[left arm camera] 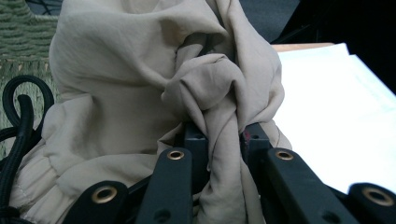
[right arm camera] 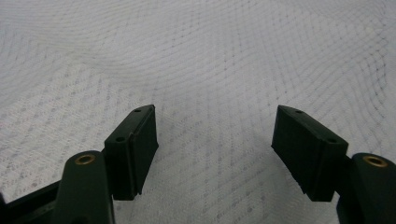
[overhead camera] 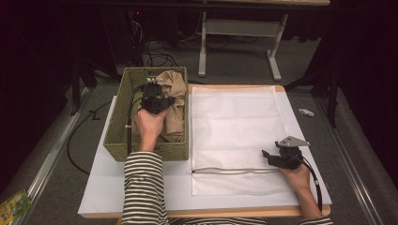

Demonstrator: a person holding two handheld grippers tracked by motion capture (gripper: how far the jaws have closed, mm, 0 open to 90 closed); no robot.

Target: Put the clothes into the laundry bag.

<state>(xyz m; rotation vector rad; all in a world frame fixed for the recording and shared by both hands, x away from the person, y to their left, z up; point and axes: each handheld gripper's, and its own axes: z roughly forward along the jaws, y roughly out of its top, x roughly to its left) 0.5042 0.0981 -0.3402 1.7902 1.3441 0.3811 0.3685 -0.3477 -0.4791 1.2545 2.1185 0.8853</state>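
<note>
1. High view: a person in striped sleeves is working at a white table. No brand, label or writing is showing clearly enough to read; a small green and yellow packet is lying on the floor at the near left, its print too small to make out. The left gripper is reaching into a green woven basket at the far left of the table and is sitting against a beige cloth garment bunched inside it. A white mesh bag is lying flat to the right of the basket, its zipper running across near the near edge. The right gripper is resting over the bag's near right part, just beyond the zipper's right end.

2. Left gripper view: the left gripper is pinching a twisted fold of the garment between its jaws, which are standing close together with the cloth filling the gap. The basket wall is showing at the far left, the mesh bag to the right.

3. Right gripper view: the right gripper is standing wide apart, gripping nothing, with the mesh bag lying beneath and beyond its jaws; whether they are touching the mesh, I cannot tell.
</note>
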